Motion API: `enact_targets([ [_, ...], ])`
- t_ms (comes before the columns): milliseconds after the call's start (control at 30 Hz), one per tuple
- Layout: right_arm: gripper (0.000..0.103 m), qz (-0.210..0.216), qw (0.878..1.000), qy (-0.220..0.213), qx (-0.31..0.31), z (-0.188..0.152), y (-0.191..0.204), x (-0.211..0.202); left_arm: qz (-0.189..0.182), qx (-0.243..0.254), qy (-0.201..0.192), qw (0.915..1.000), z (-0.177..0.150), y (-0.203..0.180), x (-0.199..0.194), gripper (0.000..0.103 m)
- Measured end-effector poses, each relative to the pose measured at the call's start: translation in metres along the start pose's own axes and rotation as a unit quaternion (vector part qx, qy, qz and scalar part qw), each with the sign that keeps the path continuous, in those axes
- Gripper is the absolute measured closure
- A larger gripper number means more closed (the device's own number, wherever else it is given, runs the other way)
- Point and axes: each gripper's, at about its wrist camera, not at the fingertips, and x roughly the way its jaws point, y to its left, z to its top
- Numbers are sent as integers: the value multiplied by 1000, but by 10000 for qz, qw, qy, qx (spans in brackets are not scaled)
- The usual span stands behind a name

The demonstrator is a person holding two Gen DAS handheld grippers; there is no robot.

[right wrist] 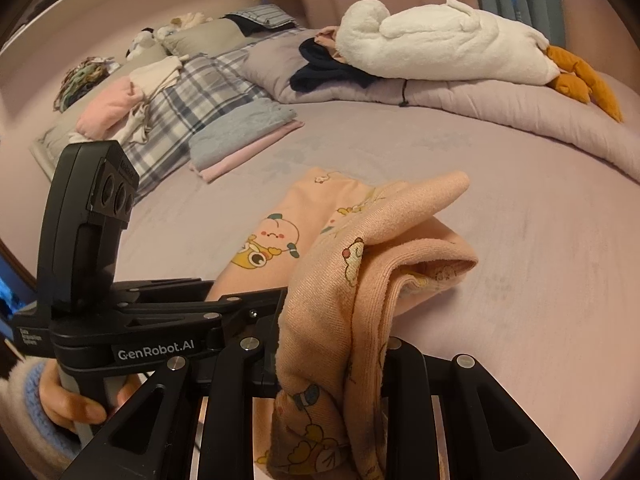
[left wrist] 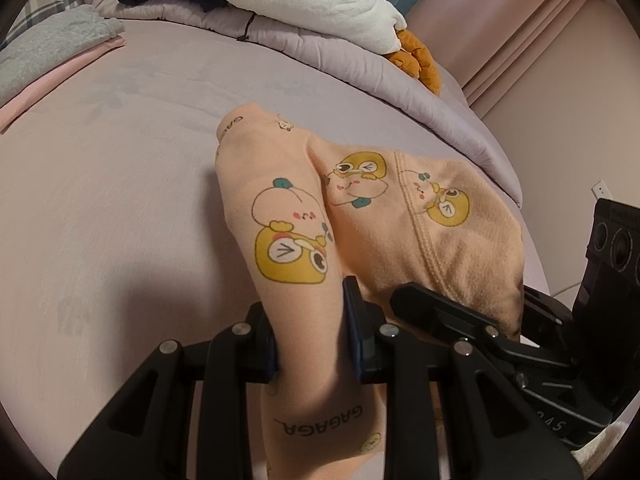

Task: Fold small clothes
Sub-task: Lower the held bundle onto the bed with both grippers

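A small peach garment [left wrist: 360,216] with yellow cartoon prints lies on the lilac bed sheet [left wrist: 120,200]. My left gripper [left wrist: 310,320] is shut on one end of it, the cloth pinched between the blue pads [left wrist: 352,312]. My right gripper [right wrist: 332,356] is shut on a bunched fold of the same garment [right wrist: 352,272], lifted a little off the sheet; its fingertips are hidden by cloth. The right gripper's body also shows in the left wrist view [left wrist: 460,316], close to the right of my left one. The left gripper's body shows in the right wrist view [right wrist: 132,308].
A folded stack of grey and pink clothes [right wrist: 240,136] lies at the far left. A rolled lilac duvet [right wrist: 480,96] with a white plush goose [right wrist: 440,40] and dark clothing [right wrist: 328,68] runs along the back. Plaid pillows [right wrist: 192,96] sit by the headboard.
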Motion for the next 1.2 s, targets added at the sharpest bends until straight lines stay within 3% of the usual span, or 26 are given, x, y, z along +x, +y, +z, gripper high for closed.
enact_targets([
  [800, 76, -124, 9992, -157, 343, 38, -55, 43, 318, 425, 89, 9986, 69, 6, 65, 78],
  [1200, 76, 160, 9937, 114, 1106, 35, -94, 61, 481, 348, 301, 9978, 76, 26, 93, 72],
])
